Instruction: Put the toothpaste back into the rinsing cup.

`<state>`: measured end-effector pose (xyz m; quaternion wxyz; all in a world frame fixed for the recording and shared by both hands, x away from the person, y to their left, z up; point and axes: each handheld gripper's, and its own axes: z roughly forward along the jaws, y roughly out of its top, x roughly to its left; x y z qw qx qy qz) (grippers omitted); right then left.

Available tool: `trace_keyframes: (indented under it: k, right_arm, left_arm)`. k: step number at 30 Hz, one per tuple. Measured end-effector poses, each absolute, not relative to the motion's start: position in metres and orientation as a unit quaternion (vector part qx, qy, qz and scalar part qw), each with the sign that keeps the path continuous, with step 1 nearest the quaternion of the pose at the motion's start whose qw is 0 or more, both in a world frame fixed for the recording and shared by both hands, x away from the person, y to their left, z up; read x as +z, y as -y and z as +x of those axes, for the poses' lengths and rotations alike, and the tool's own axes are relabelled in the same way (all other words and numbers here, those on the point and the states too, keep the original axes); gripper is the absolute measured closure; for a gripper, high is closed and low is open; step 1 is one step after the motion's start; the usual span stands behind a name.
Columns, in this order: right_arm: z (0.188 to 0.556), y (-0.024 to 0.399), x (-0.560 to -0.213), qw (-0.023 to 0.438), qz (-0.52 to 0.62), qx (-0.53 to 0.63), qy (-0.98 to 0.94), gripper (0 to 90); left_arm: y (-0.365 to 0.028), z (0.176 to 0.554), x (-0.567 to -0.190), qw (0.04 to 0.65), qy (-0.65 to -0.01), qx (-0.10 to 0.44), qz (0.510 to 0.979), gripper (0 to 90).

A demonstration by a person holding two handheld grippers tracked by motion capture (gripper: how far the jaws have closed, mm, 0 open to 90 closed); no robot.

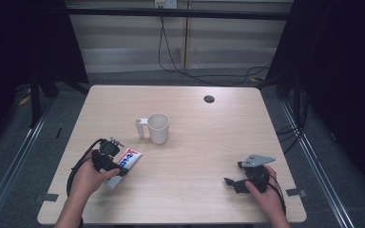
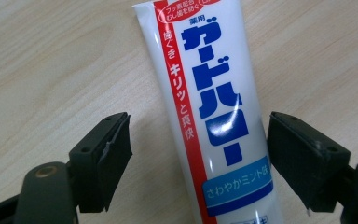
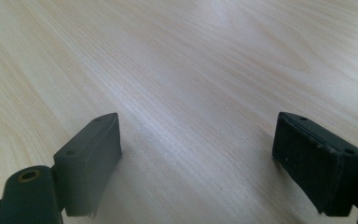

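Note:
A white toothpaste tube with blue and red lettering lies flat on the wooden table, near its front left. My left gripper hangs over the tube, open. In the left gripper view the tube runs between the two spread jaws, with a gap on each side. A white mug with its handle to the left stands upright behind the tube. My right gripper rests low at the front right, open; between its jaws there is bare wood.
A dark round cable hole sits near the table's far edge. Black cables run on the floor behind the table. Dark curtains flank both sides. A metal rail runs along the floor on each side.

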<state>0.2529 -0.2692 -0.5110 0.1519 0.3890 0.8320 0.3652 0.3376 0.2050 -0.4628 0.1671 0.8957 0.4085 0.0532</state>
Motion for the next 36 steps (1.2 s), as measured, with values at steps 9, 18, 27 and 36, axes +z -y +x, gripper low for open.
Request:
trace_keyframes:
  k: [9, 18, 27, 36]
  right_arm:
    - [0.253, 0.269, -0.511, 0.152, 0.389, 0.365, -0.832, 15.0]
    - [0.253, 0.269, -0.511, 0.152, 0.389, 0.365, -0.832, 15.0]
    - [0.253, 0.269, -0.511, 0.152, 0.389, 0.365, -0.832, 15.0]
    - [0.253, 0.269, -0.511, 0.151, 0.389, 0.366, -0.832, 15.0]
  left_arm:
    - [-0.196, 0.344, -0.46, 0.171, -0.412, 0.045, 0.894, 23.8]
    - [-0.186, 0.353, -0.465, 0.158, -0.42, 0.04, 0.893, 24.8]
    - [-0.181, 0.353, -0.471, 0.132, -0.421, 0.046, 0.896, 41.1]
    - [-0.179, 0.348, -0.461, 0.136, -0.434, 0.054, 0.889, 64.2]
